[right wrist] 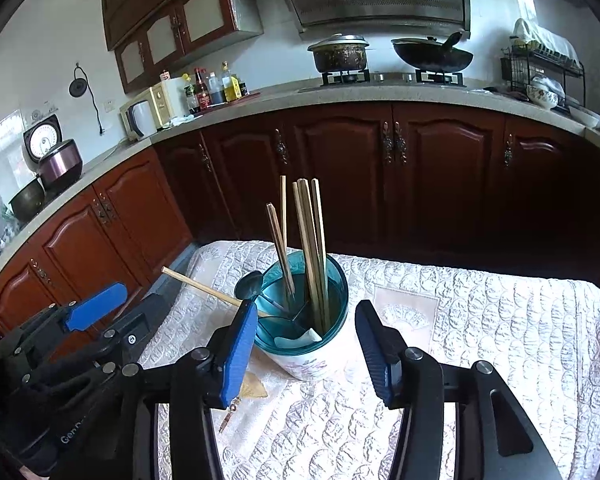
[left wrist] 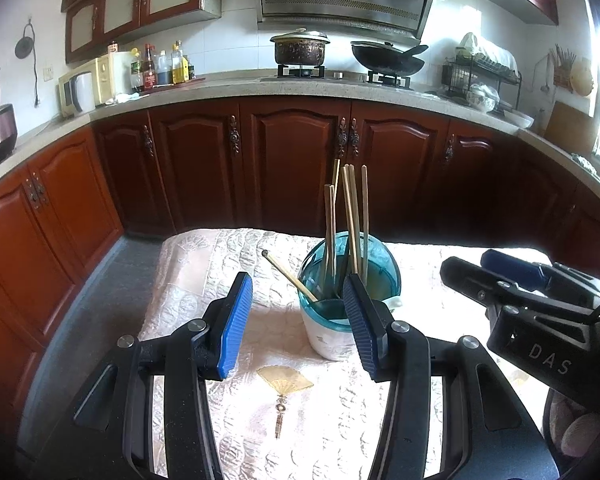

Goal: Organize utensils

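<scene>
A table (left wrist: 188, 264) under a pale quilted cloth (right wrist: 480, 320) fills the foreground, with dark wood cabinets (left wrist: 292, 160) and a stone counter (left wrist: 228, 86) curving behind it. On the counter stand a pot (left wrist: 300, 46) and a wok (left wrist: 388, 60) on the stove, a microwave (left wrist: 82, 88) and some bottles (left wrist: 160, 66) to the left, and a dish rack (right wrist: 540, 70) to the right.

Near the table's middle stands the holder (right wrist: 304, 356), a white cup with a teal see-through rim. Inside it a bunch of chopsticks (right wrist: 312, 240) stands nearly upright, and one long stick (left wrist: 288, 276) leans out over the rim to the left. A dark ladle (right wrist: 249, 285) also rests in it, bowl up at the left rim. Something pale lies at the holder's bottom; what it is cannot be made out.

The left gripper (left wrist: 298, 320) hovers just in front of the holder, jaws spread wide and empty, its right pad close to the holder's wall. The right gripper (right wrist: 306, 354) sits equally low, jaws parted with the holder seen between them, grasping nothing.
</scene>
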Demonstrator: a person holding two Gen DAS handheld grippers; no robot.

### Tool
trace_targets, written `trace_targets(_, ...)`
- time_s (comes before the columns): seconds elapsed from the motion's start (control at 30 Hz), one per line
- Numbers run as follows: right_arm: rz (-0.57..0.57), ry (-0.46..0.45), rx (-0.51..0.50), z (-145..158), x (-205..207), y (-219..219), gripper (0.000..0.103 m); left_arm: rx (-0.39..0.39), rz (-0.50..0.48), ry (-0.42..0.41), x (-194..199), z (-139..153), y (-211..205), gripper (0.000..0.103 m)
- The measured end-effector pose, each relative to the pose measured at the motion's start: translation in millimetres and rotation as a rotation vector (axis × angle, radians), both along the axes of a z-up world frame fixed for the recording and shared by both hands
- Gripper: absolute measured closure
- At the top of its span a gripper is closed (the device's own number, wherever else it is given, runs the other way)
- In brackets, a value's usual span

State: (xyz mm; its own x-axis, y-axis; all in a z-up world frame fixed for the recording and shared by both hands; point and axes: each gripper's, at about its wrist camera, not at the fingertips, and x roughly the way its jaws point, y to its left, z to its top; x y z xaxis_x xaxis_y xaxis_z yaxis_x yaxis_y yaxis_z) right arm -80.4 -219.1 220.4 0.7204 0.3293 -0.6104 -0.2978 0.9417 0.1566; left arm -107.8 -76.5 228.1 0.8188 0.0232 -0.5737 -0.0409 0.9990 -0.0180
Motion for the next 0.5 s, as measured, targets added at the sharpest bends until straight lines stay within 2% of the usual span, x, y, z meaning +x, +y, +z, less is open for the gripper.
trace_targets(0.27, -0.007, 0.012, -0.001, -1.9, 1.6, -1.4, 0.054, 0.037, 0.011, 0.006, 1.9, -4.6, -5.9, 0.056)
trace_targets(0.5, -0.004, 0.019, -0.009, -4.3, 2.4, -0.8, 0.053, 0.031, 0.017, 0.008, 1.4, -7.8, -4.5, 0.056)
